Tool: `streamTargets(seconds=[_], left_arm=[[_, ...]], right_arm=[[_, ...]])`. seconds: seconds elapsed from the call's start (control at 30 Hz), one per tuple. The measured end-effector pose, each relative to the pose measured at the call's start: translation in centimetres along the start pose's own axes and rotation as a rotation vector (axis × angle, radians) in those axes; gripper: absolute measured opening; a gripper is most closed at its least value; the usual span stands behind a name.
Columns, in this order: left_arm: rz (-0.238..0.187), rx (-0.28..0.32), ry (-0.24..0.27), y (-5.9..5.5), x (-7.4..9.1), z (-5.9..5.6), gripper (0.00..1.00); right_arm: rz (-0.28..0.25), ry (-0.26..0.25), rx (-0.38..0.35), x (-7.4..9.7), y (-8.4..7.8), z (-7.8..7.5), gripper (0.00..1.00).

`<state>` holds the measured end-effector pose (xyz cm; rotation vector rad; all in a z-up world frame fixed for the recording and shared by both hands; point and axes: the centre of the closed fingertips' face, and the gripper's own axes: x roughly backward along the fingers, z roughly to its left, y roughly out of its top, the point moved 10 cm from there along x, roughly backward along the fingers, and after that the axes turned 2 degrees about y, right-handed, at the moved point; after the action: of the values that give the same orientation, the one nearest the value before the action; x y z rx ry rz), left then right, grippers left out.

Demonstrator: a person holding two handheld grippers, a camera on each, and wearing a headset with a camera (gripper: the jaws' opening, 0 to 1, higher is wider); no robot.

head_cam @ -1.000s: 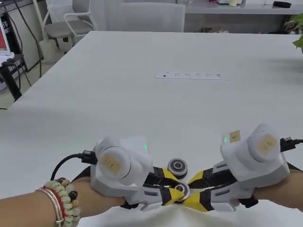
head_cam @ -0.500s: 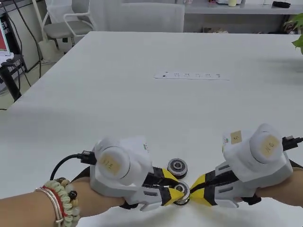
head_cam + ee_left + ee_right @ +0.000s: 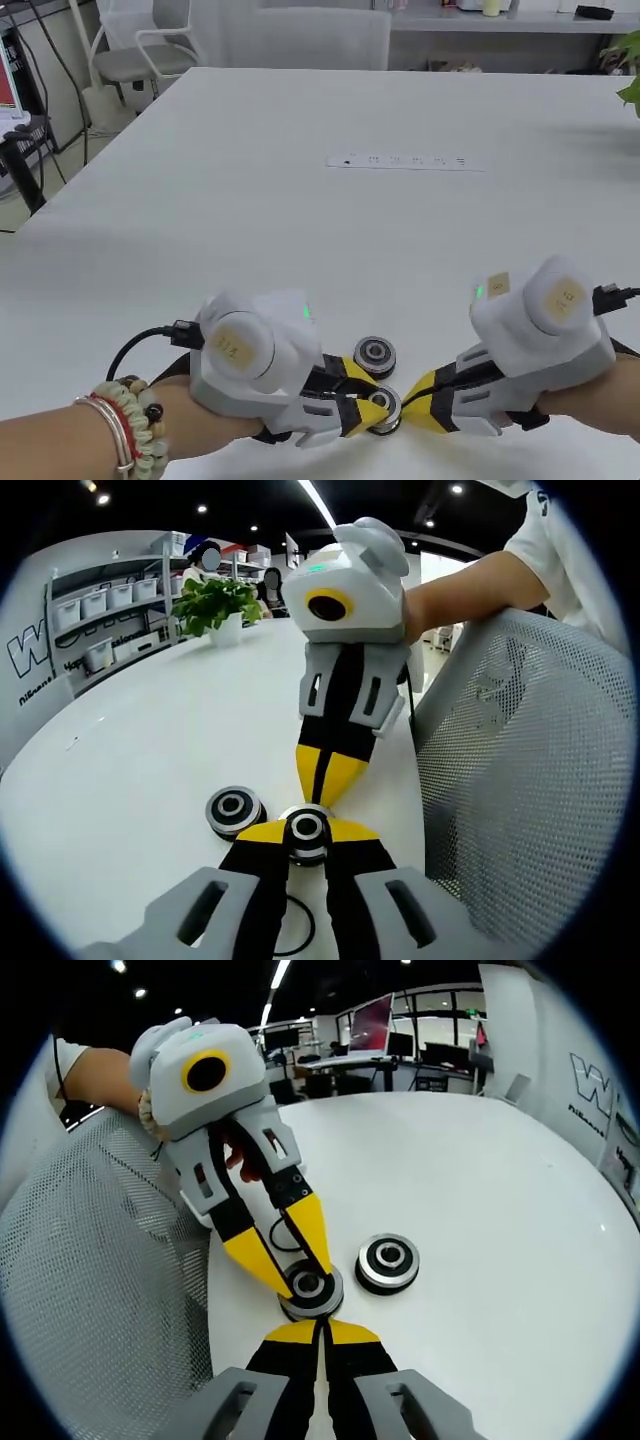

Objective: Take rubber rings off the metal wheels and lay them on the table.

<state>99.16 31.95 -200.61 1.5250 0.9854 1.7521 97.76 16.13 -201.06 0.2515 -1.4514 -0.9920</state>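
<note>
left tool [image 3: 306, 836]: jaws narrow, clamped on the gripped wheel [image 3: 307, 826], one yellow tip on each side of it, wheel lying flat on the surface [image 3: 300, 230]. right tool [image 3: 320, 1334]: jaws pressed together, no gap visible, tips butted against the rim of that same wheel from the opposite side; can't tell if they pinch its rubber ring or only touch it. In the head view the two tools meet nose to nose at the near edge of the surface with the wheel between them. In the right gripper view the left tool comes in from the upper left and its two yellow jaws straddle the wheel; a dark band runs between those jaws, can't tell what it is. second wheel [image 3: 375, 352] lies flat just beside the gripped one, on its far side, clear of both tools, dark ring around its outside. loose rubber ring [image 3: 307, 927]: thin black loop flat on the surface, partly hidden under the left tool body. Further out: white power strip [image 3: 405, 160] mid-surface, well away from the wheels. Beaded bracelets [image 3: 125, 420] on the left wrist. Mesh chair back [image 3: 520, 780] close behind the near edge, potted plant [image 3: 213, 598] at the far end of the surface.
</note>
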Motion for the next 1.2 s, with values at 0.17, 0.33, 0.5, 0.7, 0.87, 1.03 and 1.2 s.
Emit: streamTargets(seconds=[0.17, 0.33, 0.5, 0.7, 0.87, 1.03, 1.2], left_arm=[[-0.001, -0.003, -0.001, 0.0, 0.0, 0.0, 0.08], [-0.002, -0.002, -0.003, 0.0, 0.0, 0.0, 0.08], [-0.001, -0.003, -0.004, 0.0, 0.0, 0.0, 0.08], [-0.004, -0.007, -0.01, 0.0, -0.1, -0.1, 0.08], [0.001, -0.013, -0.01, 0.0, 0.0, -0.1, 0.08], [-0.002, -0.013, -0.008, 0.0, 0.0, -0.2, 0.08], [-0.006, -0.007, -0.008, -0.1, 0.0, -0.2, 0.08]], right_arm=[[-0.004, 0.005, -0.067, 0.2, 0.0, -0.1, 0.0], [-0.023, 0.02, -0.149, 0.5, -0.2, -0.3, 0.0], [-0.06, 0.033, -0.211, 1.1, -0.2, -0.5, 0.0], [-0.059, 0.056, -0.294, 1.0, -0.2, -0.4, 0.0], [-0.074, 0.061, -0.336, 1.3, 0.1, -0.4, 0.0], [-0.081, 0.068, -0.375, 1.2, 0.2, -0.3, 0.0], [-0.086, 0.072, -0.386, 1.2, 0.3, -0.2, 0.0]])
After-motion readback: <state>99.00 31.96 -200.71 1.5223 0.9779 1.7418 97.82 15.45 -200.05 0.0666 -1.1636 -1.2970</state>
